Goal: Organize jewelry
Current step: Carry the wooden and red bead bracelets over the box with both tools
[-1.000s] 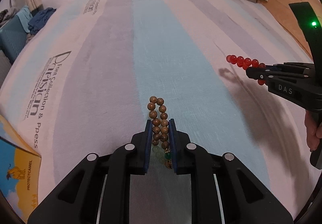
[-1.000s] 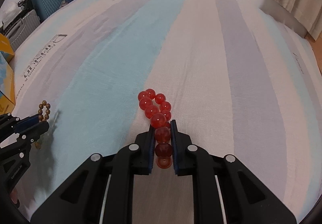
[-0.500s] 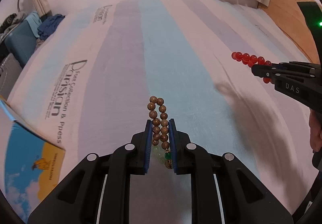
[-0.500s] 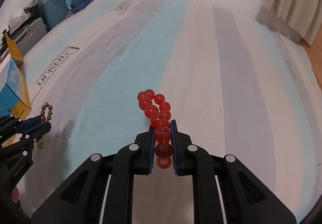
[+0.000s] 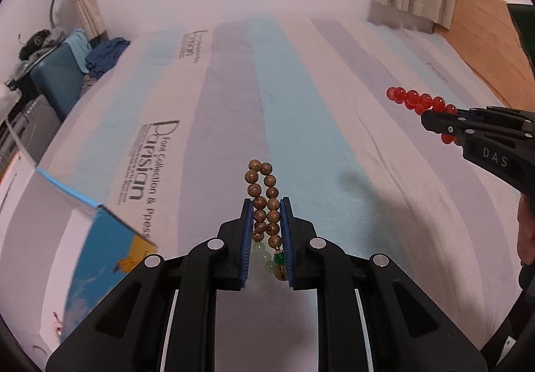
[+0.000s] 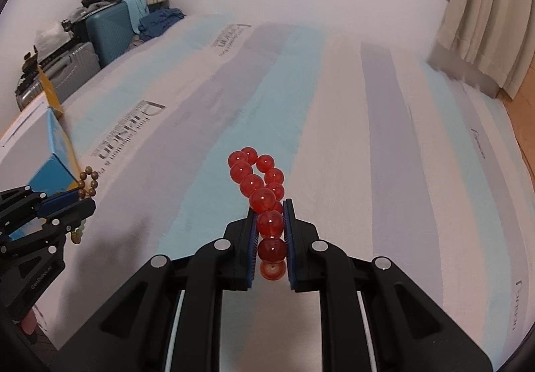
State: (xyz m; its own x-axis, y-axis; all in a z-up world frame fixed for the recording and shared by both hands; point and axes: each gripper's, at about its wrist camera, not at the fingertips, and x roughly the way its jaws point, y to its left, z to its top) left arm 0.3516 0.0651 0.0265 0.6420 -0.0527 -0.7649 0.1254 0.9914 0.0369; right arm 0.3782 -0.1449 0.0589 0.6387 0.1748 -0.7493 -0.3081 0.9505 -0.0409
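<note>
A striped bed sheet [image 5: 301, 124] in bands of pale blue, grey and white fills both views; along one white band runs dark lettering [image 5: 147, 168] reading "Parisian", with smaller print beside it that includes "Collection". At the sheet's left edge a blue and yellow cardboard box [image 5: 100, 258] lies with its flap [image 5: 67, 195] raised; its printing is too blurred to read. Beyond the bed stand a teal suitcase [image 6: 108, 32] and a grey one [image 6: 72, 71], with clothes heaped on top.

The left gripper [image 5: 266, 201] is held above the sheet, its blue-padded jaws pressed nearly together on a brown wooden bead bracelet [image 5: 262, 198]. The bracelet's loop stands out past the fingertips, and a few pale green beads [image 5: 262, 256] and one dark green bead [image 5: 279, 258] hang behind the pads. The right gripper [image 6: 270, 203], with "DAS" moulded on its side [image 5: 495, 156], is also clear of the sheet and clamped nearly closed on a red bead bracelet [image 6: 257, 181], whose loop likewise juts forward. The two grippers are well apart.
</note>
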